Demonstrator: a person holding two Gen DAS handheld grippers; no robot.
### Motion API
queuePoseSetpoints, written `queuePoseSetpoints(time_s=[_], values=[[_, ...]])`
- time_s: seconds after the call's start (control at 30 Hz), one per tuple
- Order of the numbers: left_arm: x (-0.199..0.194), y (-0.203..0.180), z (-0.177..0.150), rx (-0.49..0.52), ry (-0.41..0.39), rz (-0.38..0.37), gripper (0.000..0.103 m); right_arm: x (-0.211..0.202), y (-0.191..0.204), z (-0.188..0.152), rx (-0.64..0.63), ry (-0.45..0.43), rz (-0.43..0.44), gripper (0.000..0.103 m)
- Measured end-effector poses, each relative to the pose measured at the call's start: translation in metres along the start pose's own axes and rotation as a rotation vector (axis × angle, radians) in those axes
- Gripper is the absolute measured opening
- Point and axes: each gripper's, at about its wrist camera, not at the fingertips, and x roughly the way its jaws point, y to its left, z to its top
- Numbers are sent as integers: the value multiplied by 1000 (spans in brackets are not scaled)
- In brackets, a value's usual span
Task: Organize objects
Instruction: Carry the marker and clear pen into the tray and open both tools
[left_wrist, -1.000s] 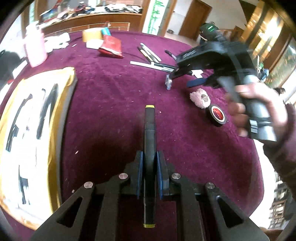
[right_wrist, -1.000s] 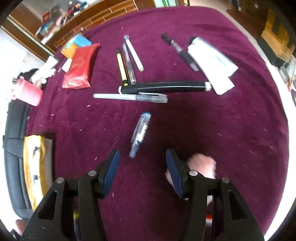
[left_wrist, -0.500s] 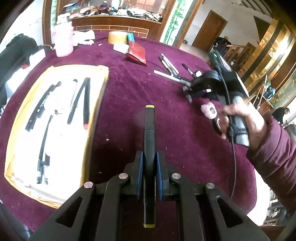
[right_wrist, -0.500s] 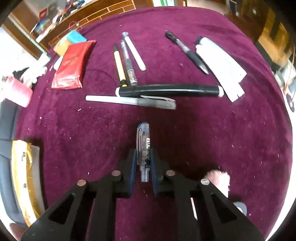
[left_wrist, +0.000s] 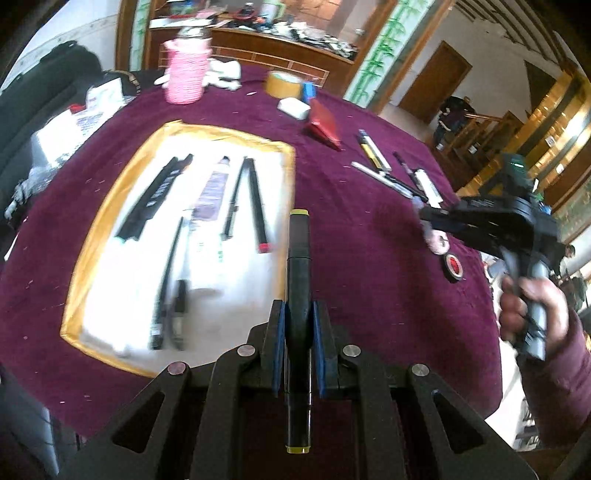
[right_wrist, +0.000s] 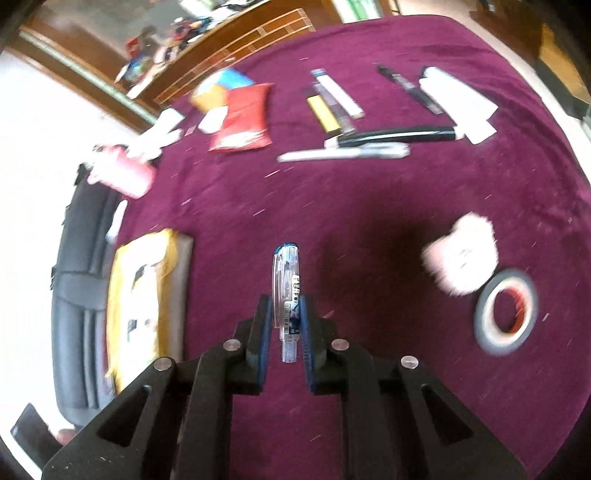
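Black marker (left_wrist: 298, 280) sits clamped in the left gripper (left_wrist: 299, 347), while the right gripper (right_wrist: 286, 332) pinches a clear pen (right_wrist: 287, 295) above the table (right_wrist: 369, 206).

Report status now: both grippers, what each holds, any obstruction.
Left gripper shut on black yellow-capped marker, above yellow-rimmed white tray. Right gripper shut on clear blue-tipped pen, off purple cloth. No obstruction seen.
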Motion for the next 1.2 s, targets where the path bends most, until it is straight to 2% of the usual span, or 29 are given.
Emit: queuePoseSetpoints(time_s=[0.1,0.33,0.57,0.83,1.2], values=[[1,24,1,-33,14,15,11,2,34,-23,-35,32,59,13],[12,56,-2,-61,59,17,11,27,104,-66,-110,129,134,13],[21,87,-1,-71,93,44,11,55,153,-96,-177,187,132,13],[35,113,9,-57,123,61,11,78,171,-110,-187,214,82,13],[54,121,27,-12,139,48,12,108,181,-117,-232,220,-83,13]])
